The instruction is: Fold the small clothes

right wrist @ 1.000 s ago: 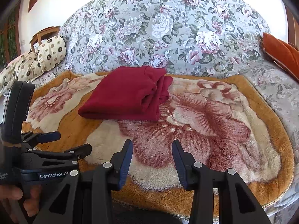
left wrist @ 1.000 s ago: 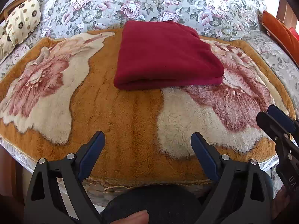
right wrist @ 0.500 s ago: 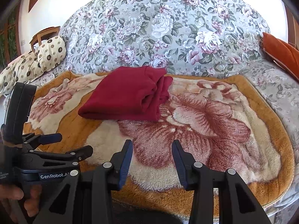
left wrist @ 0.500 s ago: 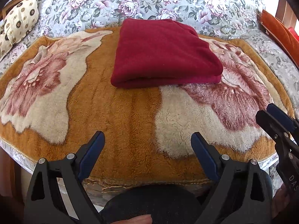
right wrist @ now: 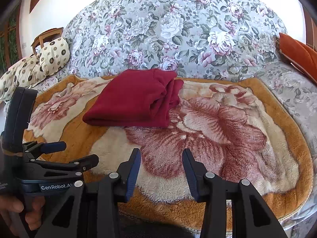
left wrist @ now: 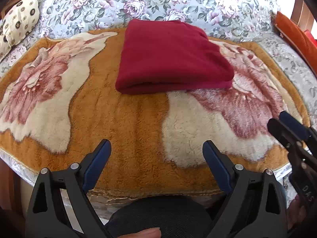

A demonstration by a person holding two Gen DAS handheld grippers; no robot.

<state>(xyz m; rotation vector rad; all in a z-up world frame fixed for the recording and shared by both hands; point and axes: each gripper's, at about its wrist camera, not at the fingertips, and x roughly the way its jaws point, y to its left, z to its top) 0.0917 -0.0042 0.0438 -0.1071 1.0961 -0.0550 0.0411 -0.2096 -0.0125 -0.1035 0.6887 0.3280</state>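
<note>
A dark red garment point(left wrist: 170, 55) lies folded into a thick rectangle on the orange flower-patterned blanket point(left wrist: 126, 119), towards its far side. My left gripper point(left wrist: 156, 144) hovers over the blanket's near edge, well short of the garment; its jaws are opening wide with nothing between them. In the right wrist view the folded garment point(right wrist: 134, 103) shows its stacked layers on its right end. My right gripper point(right wrist: 161, 152) stands part open and empty above the blanket point(right wrist: 237, 129), to the right of the left gripper point(right wrist: 79, 152). The right gripper point(left wrist: 277, 119) also enters the left wrist view at the right edge.
A grey floral bedspread point(right wrist: 178, 29) rises behind the blanket. Cream patterned pillows point(right wrist: 39, 63) lie at the far left and an orange cushion point(right wrist: 297, 55) at the far right. A person's dark-clad knee point(left wrist: 158, 214) sits below the bed edge; a hand point(right wrist: 11, 206) holds the left gripper.
</note>
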